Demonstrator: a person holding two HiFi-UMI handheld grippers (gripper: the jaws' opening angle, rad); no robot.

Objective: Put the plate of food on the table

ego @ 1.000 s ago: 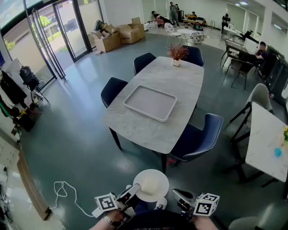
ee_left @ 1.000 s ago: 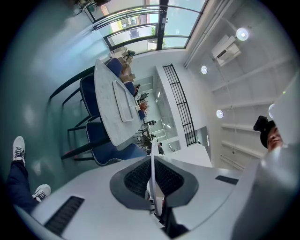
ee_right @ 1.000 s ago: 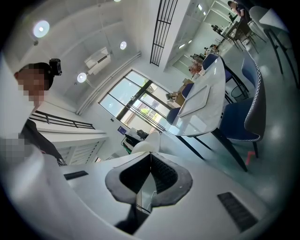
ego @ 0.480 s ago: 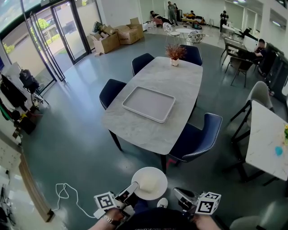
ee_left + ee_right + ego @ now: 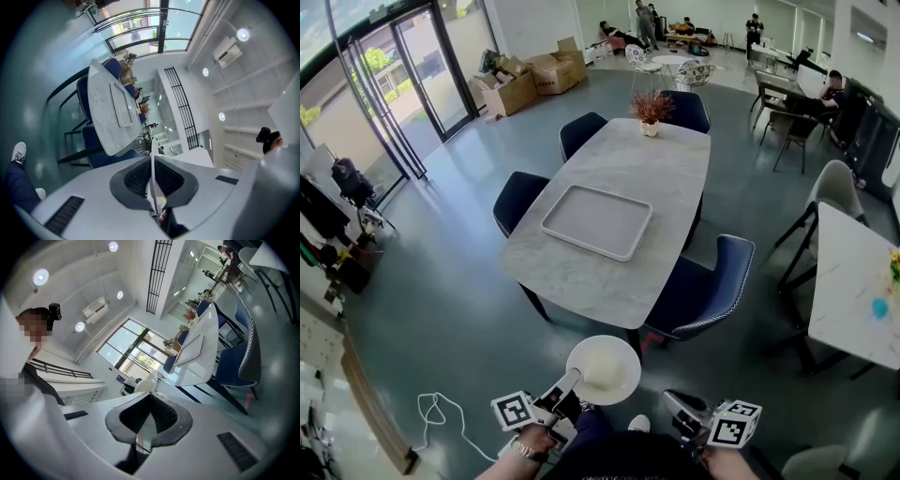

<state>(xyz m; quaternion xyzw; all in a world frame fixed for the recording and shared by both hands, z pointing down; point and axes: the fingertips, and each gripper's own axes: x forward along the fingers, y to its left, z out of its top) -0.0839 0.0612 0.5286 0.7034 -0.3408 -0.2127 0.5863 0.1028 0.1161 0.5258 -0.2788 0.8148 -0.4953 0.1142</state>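
Tray (image 5: pixel 597 221) lay mid-counter (image 5: pixel 581 277), potted plant (image 5: pixel 651 109) at the far end. Chairs (image 5: pixel 519 199) stood along both long sides. Plate (image 5: pixel 603 369) hung short of the near end, over the floor (image 5: pixel 441 309), at the left hand-held gripper (image 5: pixel 569 381); right hand-held gripper (image 5: pixel 669 402) was just right of it.

A grey marble table (image 5: pixel 581 272) stands mid-room on a glossy grey-green floor (image 5: pixel 441 291), with four blue chairs (image 5: pixel 703 291) round it. Left of the table are glass doors (image 5: pixel 403 84). Beyond its far end are cardboard boxes (image 5: pixel 530 73), and to its right a white table (image 5: pixel 853 281).
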